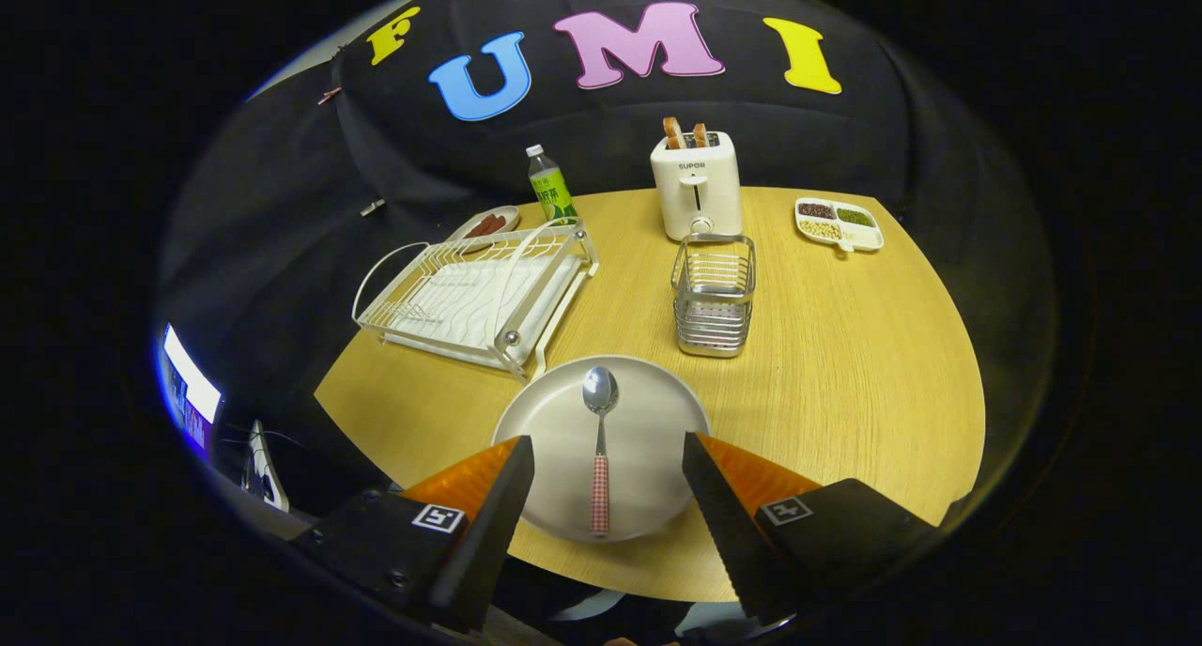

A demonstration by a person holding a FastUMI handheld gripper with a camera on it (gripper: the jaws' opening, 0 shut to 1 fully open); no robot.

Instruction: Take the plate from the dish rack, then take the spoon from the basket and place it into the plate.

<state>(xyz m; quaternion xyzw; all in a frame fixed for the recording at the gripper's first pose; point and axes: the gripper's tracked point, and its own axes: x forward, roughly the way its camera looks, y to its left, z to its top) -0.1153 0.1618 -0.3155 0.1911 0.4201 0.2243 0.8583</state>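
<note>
I held the gripper with its jaws apart, gripping nothing. Between them, the checked-handled spoon lay in the white plate.

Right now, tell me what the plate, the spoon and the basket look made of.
Plate: matte off-white, probably ceramic or melamine; no glare. Spoon: shiny metal bowl and neck, with a red-checked handle, likely plastic or wrapped. Basket: bright metal wire, with see-through bars. The gripper is open, its fingers either side of the spoon's handle without touching it.
</note>
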